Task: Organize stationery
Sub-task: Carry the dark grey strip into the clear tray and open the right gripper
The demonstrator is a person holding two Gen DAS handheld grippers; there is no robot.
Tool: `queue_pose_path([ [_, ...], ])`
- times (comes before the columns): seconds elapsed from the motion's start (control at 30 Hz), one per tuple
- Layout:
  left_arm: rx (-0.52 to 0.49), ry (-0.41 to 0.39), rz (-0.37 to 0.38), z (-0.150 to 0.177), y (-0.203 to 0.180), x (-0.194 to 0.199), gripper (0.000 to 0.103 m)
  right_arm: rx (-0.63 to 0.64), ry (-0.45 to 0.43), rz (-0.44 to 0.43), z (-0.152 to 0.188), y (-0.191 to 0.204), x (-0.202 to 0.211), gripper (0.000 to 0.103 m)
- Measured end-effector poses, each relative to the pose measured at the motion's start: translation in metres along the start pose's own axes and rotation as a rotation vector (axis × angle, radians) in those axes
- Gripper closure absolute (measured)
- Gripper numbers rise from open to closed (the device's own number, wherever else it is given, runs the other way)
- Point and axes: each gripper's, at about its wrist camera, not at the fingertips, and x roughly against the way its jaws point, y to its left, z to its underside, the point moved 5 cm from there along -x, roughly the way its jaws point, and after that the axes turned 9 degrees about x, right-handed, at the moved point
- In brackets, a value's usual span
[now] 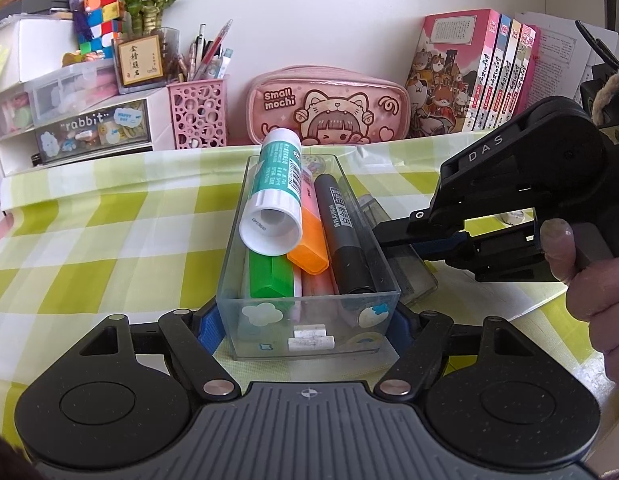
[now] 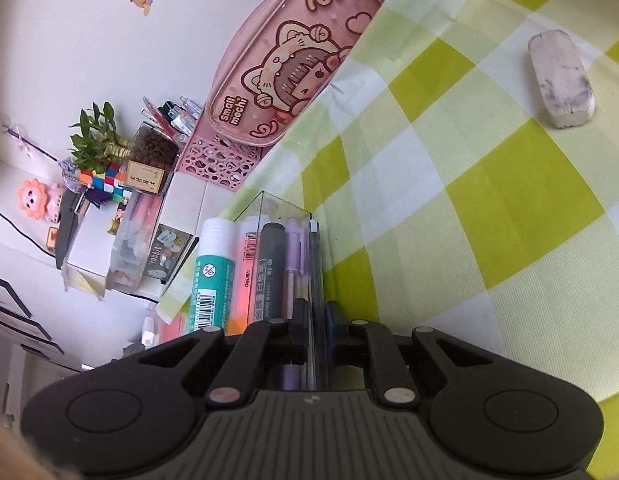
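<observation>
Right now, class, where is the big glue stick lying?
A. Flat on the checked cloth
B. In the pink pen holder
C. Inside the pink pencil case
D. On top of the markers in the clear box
D: the glue stick rests slanted on the markers inside the clear box.

The left claw (image 1: 307, 322) is matte black with faint speckles: two rounded housings bearing raised discs, angled link bars joined by silver round pins, blue pads inside its fingers, and a grey ribbed plate marked with a small crosshair. The right claw (image 2: 317, 330) has the same build. Seen from the left wrist, its black body carries white letters "DAS" and a small silver screw.
</observation>
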Motion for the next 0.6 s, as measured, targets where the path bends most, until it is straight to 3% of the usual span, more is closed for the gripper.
queue_pose_path([
  [0.6,0.007,-0.001,0.008,-0.001,0.000,0.000,0.028,-0.024,-0.102,-0.062,-0.019,0.025,0.030,0.064],
])
